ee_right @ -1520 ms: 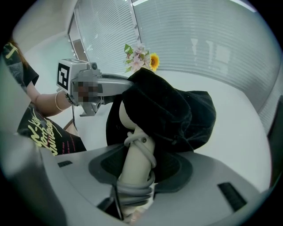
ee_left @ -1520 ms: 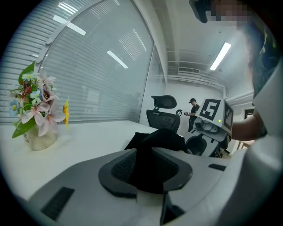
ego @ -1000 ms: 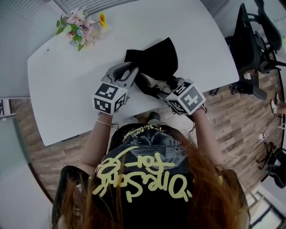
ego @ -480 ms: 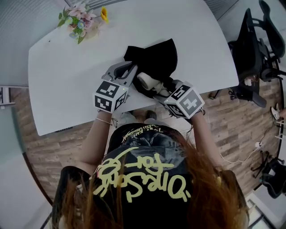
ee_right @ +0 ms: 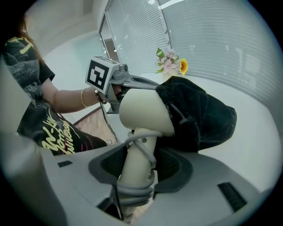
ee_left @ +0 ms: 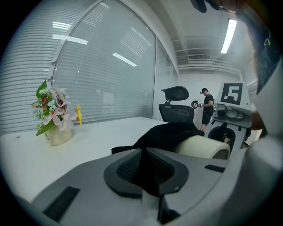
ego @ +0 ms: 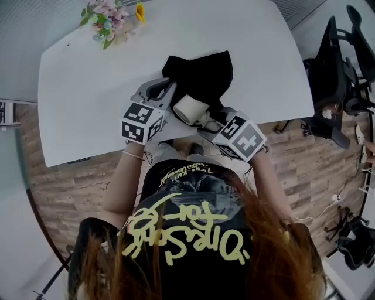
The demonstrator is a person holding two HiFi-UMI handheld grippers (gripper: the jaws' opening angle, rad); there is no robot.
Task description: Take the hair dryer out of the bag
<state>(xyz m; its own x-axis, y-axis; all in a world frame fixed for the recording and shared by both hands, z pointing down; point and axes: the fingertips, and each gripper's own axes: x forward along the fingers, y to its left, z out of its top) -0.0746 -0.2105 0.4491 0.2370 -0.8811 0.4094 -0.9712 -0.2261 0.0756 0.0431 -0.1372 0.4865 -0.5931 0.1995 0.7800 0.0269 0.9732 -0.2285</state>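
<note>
Hair dryer (ego: pixel 190 109): cream/off-white, plain; its cord (ee_right: pixel 132 187) lt grey. Bag (ego: pixel 202 73): solid black, no print. Table (ego: pixel 88 88): plain white. Left gripper (ee_left: pixel 148 174) & right gripper (ee_right: pixel 138 170): mid-grey bodies w/ black ribbed pads (ee_left: pixel 126 167); marker cubes (ego: pixel 140 122) white w/ black square patterns. Flowers (ego: pixel 106 17): pink & white, one yellow, green leaves; pot (ee_left: pixel 57 134) cream. Floor (ego: pixel 64 187): wood-plank pattern, brown-grey. Shirt (ego: pixel 187 222): black w/ pale yellow lettering; hair (ego: pixel 275 252) reddish brown. Office chair (ego: pixel 331 70): black. Blinds (ee_left: pixel 97 70): pale grey-white, horiz. slat lines.
</note>
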